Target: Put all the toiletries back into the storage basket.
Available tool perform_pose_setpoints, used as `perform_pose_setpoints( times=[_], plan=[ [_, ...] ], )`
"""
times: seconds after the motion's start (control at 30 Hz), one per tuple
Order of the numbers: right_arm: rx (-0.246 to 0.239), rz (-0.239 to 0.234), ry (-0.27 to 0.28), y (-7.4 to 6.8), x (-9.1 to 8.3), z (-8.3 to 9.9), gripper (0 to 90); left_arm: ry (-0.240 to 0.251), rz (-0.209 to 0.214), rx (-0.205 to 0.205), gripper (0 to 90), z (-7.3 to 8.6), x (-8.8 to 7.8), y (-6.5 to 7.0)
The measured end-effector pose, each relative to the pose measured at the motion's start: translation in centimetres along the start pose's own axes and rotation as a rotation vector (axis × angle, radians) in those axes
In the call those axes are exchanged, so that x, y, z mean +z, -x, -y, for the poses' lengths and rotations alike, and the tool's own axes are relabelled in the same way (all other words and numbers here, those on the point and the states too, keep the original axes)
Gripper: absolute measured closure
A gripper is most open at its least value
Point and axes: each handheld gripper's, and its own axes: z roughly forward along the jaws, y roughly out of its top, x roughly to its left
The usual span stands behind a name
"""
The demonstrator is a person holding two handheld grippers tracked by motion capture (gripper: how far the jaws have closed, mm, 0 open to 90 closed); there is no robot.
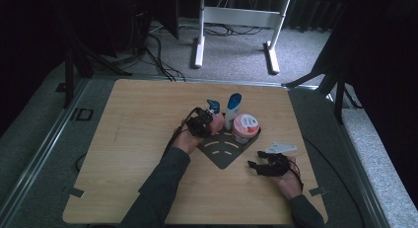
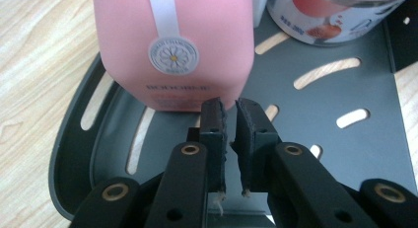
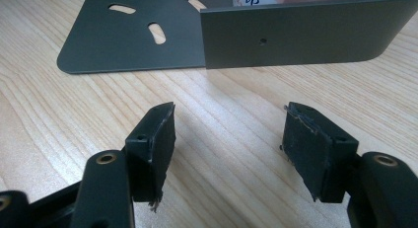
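Nudging risks tipping the pink bottle (image 2: 172, 45) off the grey tray (image 2: 335, 114): left gripper (image 2: 230, 112) nearly closed, empty; right gripper (image 3: 229, 134) wide open, empty.

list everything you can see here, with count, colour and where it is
table: 1, light wood, under everything
corner rack: 1, dark grey, slotted base with low walls, middle of the table
pink bottle: 1, pink with a white daisy seal, standing at the rack's left side, just beyond the left gripper's tips
tall bottle: 1, white with blue top, upright at the back of the rack
round tub: 1, pink and white lid, in the rack's right side
white desk frame: 1, on the grey floor beyond the table
left gripper: 1, black, jaws nearly together with a thin gap, nothing between them, over the rack
right gripper: 1, black, jaws wide apart, over bare table in front of the rack wall
forearms: 2, dark sleeves, from the bottom edge
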Motion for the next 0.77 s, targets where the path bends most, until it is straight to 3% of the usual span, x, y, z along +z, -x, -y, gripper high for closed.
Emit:
perform_pose_setpoints(
  times=[0.23,0.47,0.77],
  plan=[
    [-0.001,0.001,0.000,0.0,0.0,0.0,36.8,0.027,-0.009,-0.040,77.6,1.0,-0.8,-1.2],
    [0.000,0.001,0.000,0.0,0.0,0.0,36.8,0.053,-0.049,-0.101,71.5,2.5,-1.8,-2.8],
    [0.001,0.000,0.000,0.0,0.0,0.0,36.8,0.056,-0.079,-0.171,66.5,4.8,-2.0,-4.4]
  ],
)
